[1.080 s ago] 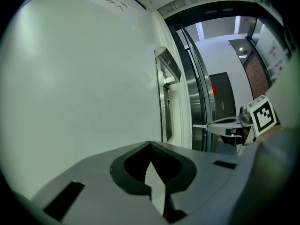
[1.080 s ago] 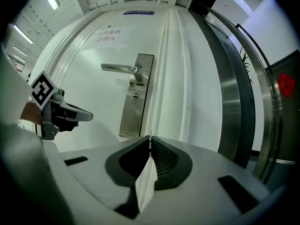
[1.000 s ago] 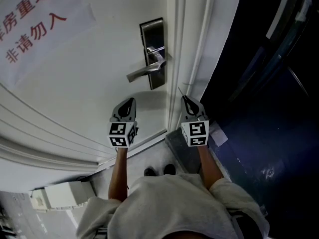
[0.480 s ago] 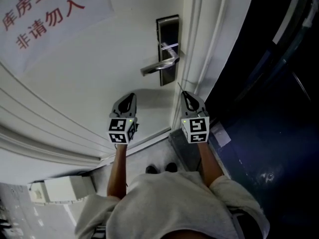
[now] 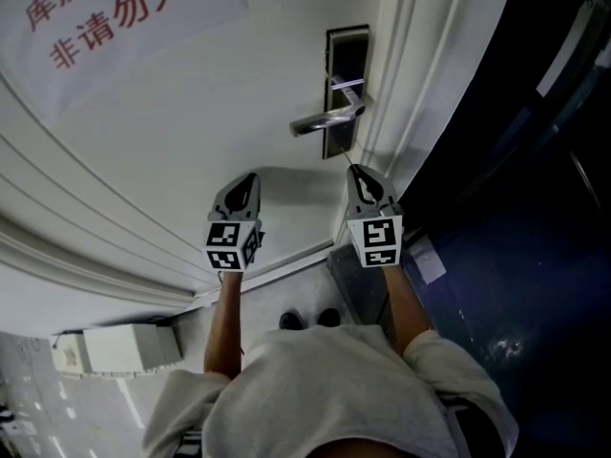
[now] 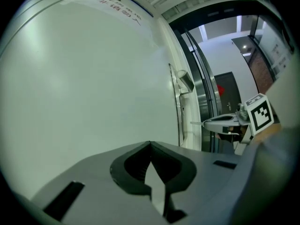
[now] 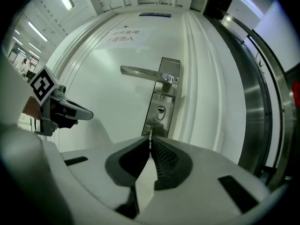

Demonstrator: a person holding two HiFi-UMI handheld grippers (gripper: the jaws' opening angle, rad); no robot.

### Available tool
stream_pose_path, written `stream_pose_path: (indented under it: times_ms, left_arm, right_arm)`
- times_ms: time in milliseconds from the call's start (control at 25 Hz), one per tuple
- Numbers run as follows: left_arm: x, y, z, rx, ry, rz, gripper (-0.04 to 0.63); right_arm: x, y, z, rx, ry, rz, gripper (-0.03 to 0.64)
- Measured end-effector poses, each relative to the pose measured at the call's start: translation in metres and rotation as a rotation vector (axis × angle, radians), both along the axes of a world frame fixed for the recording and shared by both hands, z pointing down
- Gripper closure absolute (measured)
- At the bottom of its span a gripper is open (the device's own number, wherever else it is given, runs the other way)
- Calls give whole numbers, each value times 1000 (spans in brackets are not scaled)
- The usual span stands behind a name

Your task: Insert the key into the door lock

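A steel lock plate [image 5: 342, 89] with a lever handle [image 5: 325, 119] sits at the white door's right edge. Its keyhole [image 7: 161, 110] lies below the lever. My right gripper [image 5: 355, 170] is shut on a thin key [image 7: 150, 136]. The blade pokes out of the tips and points at the plate's lower end, a short way off it. My left gripper [image 5: 251, 179] hovers level to the left, near the bare door panel, jaws shut and empty [image 6: 150, 144]. Each gripper shows in the other's view: the right gripper [image 6: 225, 122] and the left gripper [image 7: 70, 111].
A paper sign with red characters [image 5: 105, 17] is stuck on the door at upper left. The door frame [image 5: 406, 84] borders dark glass [image 5: 516, 208] on the right. A white box [image 5: 119, 349] lies on the floor at lower left. The person's shoes [image 5: 307, 320] stand at the threshold.
Both grippers have moved closer to the door. The gap between the right gripper's key tip and the lock plate has shrunk. The jaws have stayed as they were.
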State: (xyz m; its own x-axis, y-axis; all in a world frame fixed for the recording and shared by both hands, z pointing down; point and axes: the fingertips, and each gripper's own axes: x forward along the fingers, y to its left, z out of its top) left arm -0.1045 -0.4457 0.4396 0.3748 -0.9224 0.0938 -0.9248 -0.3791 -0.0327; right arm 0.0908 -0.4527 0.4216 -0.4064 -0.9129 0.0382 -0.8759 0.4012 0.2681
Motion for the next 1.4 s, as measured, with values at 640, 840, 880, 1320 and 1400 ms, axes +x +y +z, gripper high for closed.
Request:
stream_pose_path:
  times_ms: [640, 840, 880, 1320, 1400]
  left_arm:
    - [7, -1, 5, -6, 12, 27, 578]
    - [8, -2, 8, -6, 10, 32, 578]
    - [8, -2, 8, -6, 10, 34, 578]
    - [12, -3, 10, -9, 25, 51, 579]
    - [11, -3, 11, -10, 27, 51, 578]
  right_arm:
    - [6, -16, -54, 217, 372, 28, 586]
    - [6, -15, -56, 284, 563, 34, 588]
    - [5, -15, -55, 302, 619, 40, 587]
    - [-4, -20, -47, 432, 1002, 57, 588]
    - [-4, -21, -45, 433, 1022, 55, 588]
